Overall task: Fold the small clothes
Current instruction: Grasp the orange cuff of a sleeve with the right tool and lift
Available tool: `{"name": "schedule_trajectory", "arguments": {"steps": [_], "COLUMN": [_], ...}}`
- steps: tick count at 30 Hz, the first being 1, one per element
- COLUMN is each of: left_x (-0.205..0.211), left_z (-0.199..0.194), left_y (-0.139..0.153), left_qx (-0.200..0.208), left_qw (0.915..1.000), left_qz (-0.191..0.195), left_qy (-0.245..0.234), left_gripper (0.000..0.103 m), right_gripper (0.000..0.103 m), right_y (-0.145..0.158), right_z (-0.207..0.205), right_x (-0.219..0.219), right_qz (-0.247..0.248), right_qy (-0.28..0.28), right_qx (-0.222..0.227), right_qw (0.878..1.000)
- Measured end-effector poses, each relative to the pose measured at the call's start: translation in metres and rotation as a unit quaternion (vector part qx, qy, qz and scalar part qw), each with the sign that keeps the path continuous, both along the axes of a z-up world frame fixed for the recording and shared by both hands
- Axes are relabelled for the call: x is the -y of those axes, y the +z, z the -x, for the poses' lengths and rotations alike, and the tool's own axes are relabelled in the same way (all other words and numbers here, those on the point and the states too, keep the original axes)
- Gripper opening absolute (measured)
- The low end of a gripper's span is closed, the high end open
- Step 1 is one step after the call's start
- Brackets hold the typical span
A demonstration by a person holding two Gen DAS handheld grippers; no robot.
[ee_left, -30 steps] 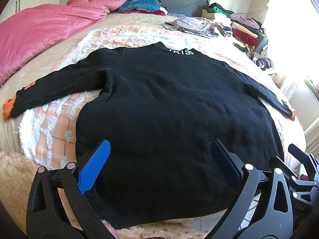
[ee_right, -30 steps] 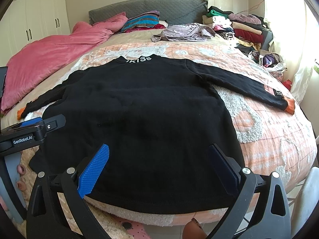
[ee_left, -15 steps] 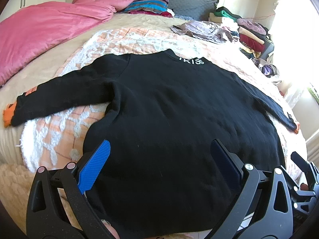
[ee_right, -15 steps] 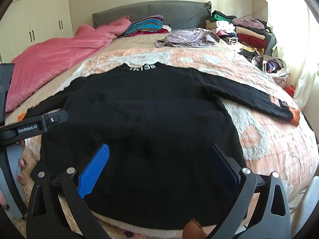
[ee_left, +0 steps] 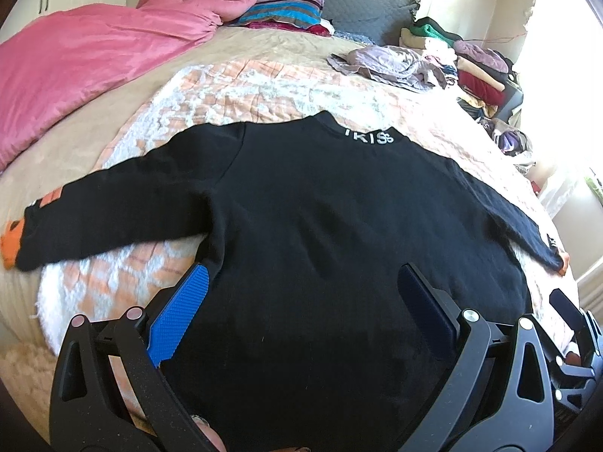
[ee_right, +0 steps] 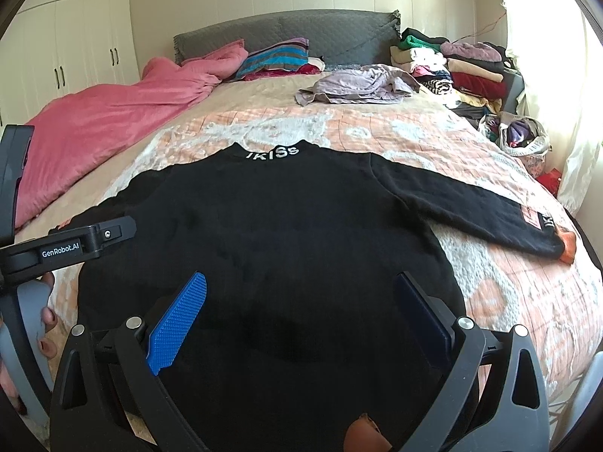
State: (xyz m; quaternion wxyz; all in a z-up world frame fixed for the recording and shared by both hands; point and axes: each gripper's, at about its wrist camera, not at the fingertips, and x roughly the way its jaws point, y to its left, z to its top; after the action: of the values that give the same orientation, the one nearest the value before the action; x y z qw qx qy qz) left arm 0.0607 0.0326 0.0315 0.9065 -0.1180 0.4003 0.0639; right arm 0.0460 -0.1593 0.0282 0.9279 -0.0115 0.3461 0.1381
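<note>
Black sweater [ee_left: 339, 226] spread flat on bed [ee_left: 75, 158], both grippers open above hem

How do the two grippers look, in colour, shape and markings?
Both the left gripper and the right gripper have black angular frames with silver bolts and ribbed blue pads on the fingers. The left one's side bears a white "GenRobot.AI" label.

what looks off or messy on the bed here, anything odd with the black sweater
Nothing is wrong with the black sweater: it lies flat with both sleeves spread, and both grippers are open above its hem. The only untidy spots are a crumpled grey garment near the headboard and the bunched pink duvet.
</note>
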Motion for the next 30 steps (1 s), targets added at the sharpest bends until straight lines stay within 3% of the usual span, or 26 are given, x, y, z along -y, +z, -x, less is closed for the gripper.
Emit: {"name": "schedule_trajectory", "arguments": {"steps": [18, 30], "left_x": [0.007, 0.017], "left_z": [-0.062, -0.098], "left_y": [0.004, -0.005], "left_qx": [-0.008, -0.025], "left_qw": [0.9998, 0.9993], "left_qz": [0.003, -0.005], "left_qy": [-0.015, -0.026], "left_gripper": [0.095, 0.095], "right_gripper": [0.099, 0.099], "right_y": [0.003, -0.006], "right_z": [-0.068, -0.107], "right_x": [0.026, 0.08], "right_qz": [-0.029, -0.045], "right_qy": [-0.067, -0.143], "right_qx": [-0.015, -0.025], "right_qw": [0.997, 0.988]}}
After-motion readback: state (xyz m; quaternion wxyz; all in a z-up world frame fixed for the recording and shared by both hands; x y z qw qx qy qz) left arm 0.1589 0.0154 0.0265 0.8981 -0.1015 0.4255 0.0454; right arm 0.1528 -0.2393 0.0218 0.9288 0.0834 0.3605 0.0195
